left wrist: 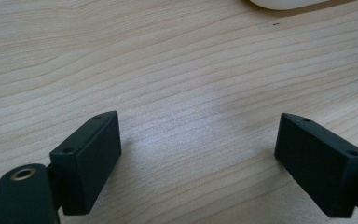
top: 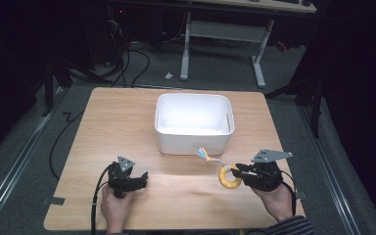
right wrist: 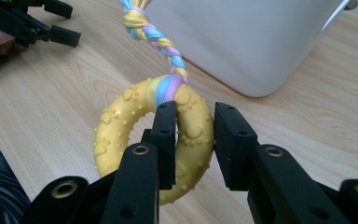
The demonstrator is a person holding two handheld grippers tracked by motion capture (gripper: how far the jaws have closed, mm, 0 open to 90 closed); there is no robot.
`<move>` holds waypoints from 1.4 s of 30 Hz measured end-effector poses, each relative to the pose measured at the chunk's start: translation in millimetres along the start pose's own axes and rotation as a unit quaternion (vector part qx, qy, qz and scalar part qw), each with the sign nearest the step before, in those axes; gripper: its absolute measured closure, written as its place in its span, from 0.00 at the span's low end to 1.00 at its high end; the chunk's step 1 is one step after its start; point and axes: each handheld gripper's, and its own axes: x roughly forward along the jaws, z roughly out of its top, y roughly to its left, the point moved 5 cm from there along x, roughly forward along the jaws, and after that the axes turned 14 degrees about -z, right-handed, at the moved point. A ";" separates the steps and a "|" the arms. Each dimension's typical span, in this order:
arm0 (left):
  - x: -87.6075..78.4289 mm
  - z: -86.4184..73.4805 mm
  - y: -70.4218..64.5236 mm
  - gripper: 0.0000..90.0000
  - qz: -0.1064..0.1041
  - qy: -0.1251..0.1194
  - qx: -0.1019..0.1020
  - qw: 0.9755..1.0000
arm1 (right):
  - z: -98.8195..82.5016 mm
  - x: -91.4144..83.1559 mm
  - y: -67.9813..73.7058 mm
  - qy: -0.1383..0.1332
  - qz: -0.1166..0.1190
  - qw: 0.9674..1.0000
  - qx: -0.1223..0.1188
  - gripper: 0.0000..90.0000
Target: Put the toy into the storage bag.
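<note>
Two grippers: right gripper [right wrist: 191,140] pinches yellow rubber ring toy with braided rope tail [right wrist: 144,135] for the white plastic bin [top: 194,122]; left gripper [left wrist: 198,161] spread, idle on wooden counter [top: 127,132].

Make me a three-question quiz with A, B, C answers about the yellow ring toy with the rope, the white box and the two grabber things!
1. Where is the white plastic bin on the wooden table?
A. At the person's near edge
B. In the far middle part, beyond both grippers
C. At the left edge

2. What colour is the bumpy rubber ring toy with the braided rope tail?
A. Yellow
B. Red
C. Green

3. What is the right gripper doing?
A. Standing open over bare wood
B. Resting inside the bin
C. Clamped on the ring

Answers:
1 B: the high view shows the bin past both hands, about mid-table.
2 A: the ring is yellow in the right gripper view, and its rope is blue, pink and yellow.
3 C: both jaws press on the ring's band, while the left gripper stands open over wood.
</note>
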 end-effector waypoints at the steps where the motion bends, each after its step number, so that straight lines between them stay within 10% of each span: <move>1: 0.0 0.0 0.0 0.16 0.000 0.000 0.000 1.000 | 2.6 -2.2 -1.2 -0.002 -0.001 1.000 -0.002 0.79; 42: 0.0 0.0 0.0 0.17 0.000 0.000 0.000 1.000 | 94.1 -11.3 -30.5 -0.046 -0.005 0.999 -0.020 0.79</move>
